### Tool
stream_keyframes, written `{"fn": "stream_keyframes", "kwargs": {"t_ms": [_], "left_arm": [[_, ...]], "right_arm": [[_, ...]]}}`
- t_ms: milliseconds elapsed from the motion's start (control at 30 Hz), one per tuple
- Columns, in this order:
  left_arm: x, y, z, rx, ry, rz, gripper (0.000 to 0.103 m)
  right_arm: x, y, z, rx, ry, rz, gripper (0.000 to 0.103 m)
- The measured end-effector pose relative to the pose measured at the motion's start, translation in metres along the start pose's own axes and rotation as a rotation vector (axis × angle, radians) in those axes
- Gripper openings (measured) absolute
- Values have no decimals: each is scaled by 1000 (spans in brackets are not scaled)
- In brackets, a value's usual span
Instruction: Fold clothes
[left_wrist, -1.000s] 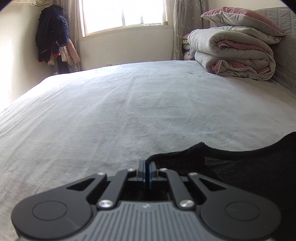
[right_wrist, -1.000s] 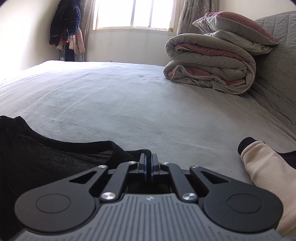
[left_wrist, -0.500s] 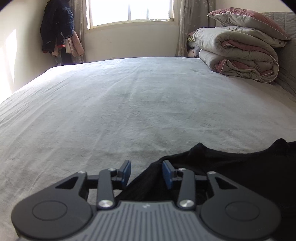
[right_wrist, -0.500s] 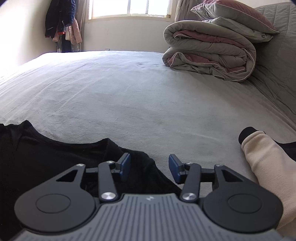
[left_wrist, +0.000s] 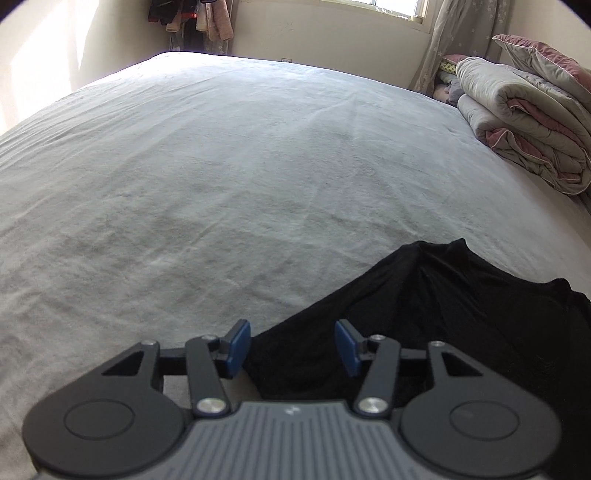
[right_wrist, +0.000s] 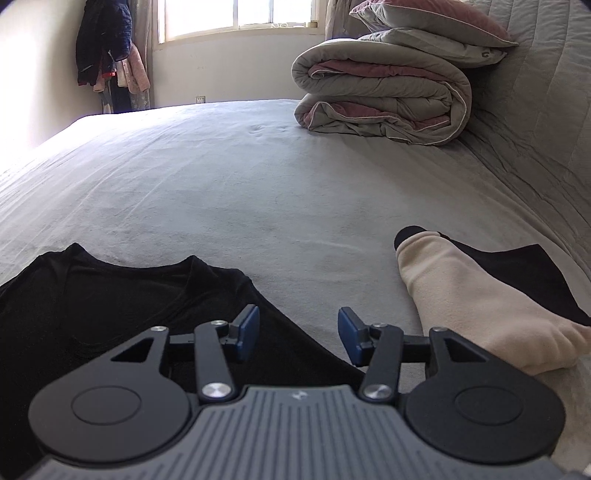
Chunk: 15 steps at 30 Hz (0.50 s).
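change: both grippers had let go of the black shirt (left_wrist: 424, 314), laid flat on the bed (left_wrist: 221, 166) | task: layout done, folding next | left gripper (left_wrist: 291, 347): jaws opening, shirt edge beneath, unpinched | right gripper (right_wrist: 298, 334): jaws half open, empty, shirt hem beneath, cream sleeve (right_wrist: 461, 295) right

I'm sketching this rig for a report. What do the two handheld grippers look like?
Both match: the left gripper and right gripper have a grey ribbed body with a small pale logo, two round black discs, black linkage arms with silver bolts, and blue pads on the fingertips. No cables, hands or sleeves show.
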<state>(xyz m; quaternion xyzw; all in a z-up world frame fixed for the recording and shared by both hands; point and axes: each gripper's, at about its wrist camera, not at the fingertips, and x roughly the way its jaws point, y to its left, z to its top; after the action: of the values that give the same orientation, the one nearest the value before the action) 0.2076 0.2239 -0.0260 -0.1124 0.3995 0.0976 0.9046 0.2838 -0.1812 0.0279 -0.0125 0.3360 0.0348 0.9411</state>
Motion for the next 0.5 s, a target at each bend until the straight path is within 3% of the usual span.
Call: {"fn": "stream_keyframes", "kwargs": {"t_ms": [300, 367, 400, 433, 500], "left_arm": [[1, 28, -17, -166, 31, -54, 49], [4, 27, -18, -170, 21, -42, 43], [5, 24, -18, -148, 16, -28, 29], [6, 21, -18, -125, 12, -15, 0], [7, 16, -17, -82, -3, 20, 2]], "right_arm": [[-10, -39, -27, 116, 70, -24, 52], [-8, -43, -34, 131, 84, -30, 52], [-7, -45, -38, 139, 90, -31, 52], [-6, -47, -41, 148, 97, -33, 52], [-5, -49, -47, 164, 106, -34, 52]]}}
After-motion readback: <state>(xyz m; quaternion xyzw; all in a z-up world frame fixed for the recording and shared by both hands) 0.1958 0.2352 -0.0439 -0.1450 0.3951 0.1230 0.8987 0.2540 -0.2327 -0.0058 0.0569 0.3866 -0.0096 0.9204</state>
